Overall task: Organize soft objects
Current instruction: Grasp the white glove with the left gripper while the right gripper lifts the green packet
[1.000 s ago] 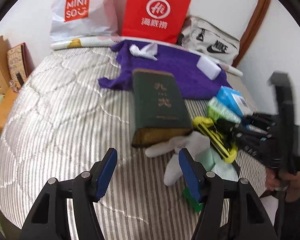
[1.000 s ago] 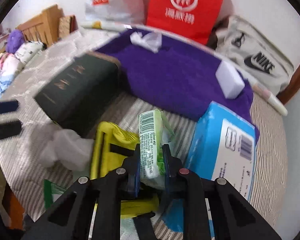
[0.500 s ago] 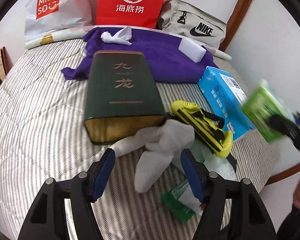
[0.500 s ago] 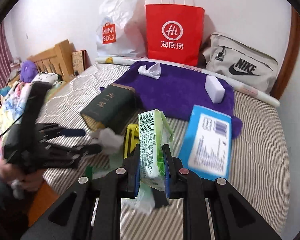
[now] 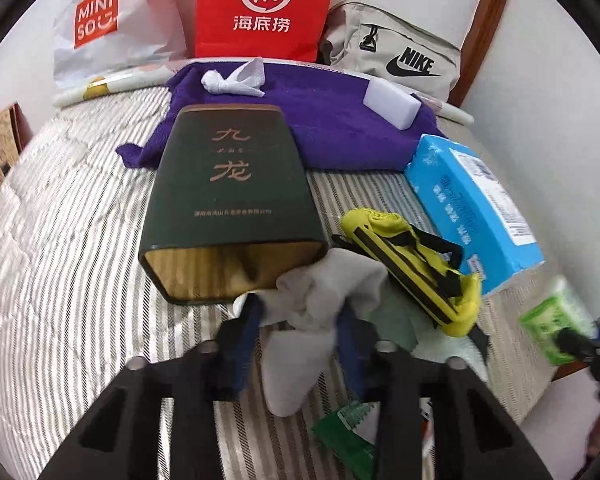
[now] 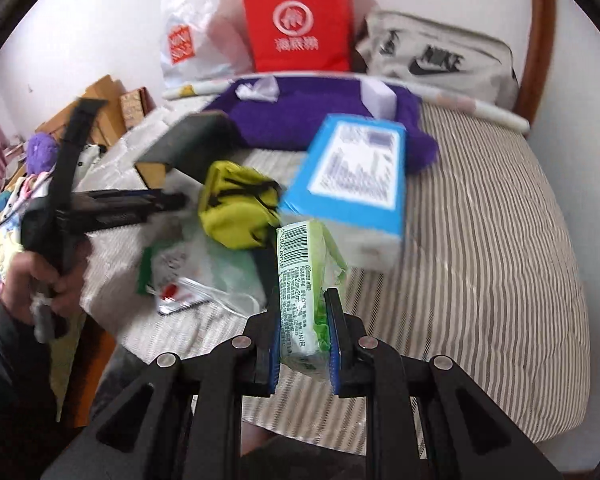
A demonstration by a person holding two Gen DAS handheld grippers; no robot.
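A grey-white sock [image 5: 316, 300] lies bunched at the open end of a dark green box [image 5: 228, 184] on the striped bed. My left gripper [image 5: 300, 320] has its blue pads [image 5: 248, 328] on either side of the sock, and the jaws are closing and squeezing it. My right gripper [image 6: 304, 332] is shut on a green tissue pack [image 6: 304, 280], held in the air over the bed's near edge. That pack [image 5: 552, 320] also shows at the right of the left wrist view. In the right wrist view the left gripper [image 6: 172, 200] reaches in from the left.
Beside the sock lie a yellow pouch [image 5: 416, 264] and a blue tissue box [image 5: 476, 208]. A purple towel [image 5: 340, 128] behind carries a white block [image 5: 392, 100] and a knotted white cloth [image 5: 236, 80]. A red bag [image 5: 264, 4] and Nike bag [image 5: 400, 56] line the wall. A green wrapper [image 5: 348, 428] lies near.
My left gripper came forward and down over the sock and its jaws closed on it. My right gripper carried the green pack up and away to the right of the pile.
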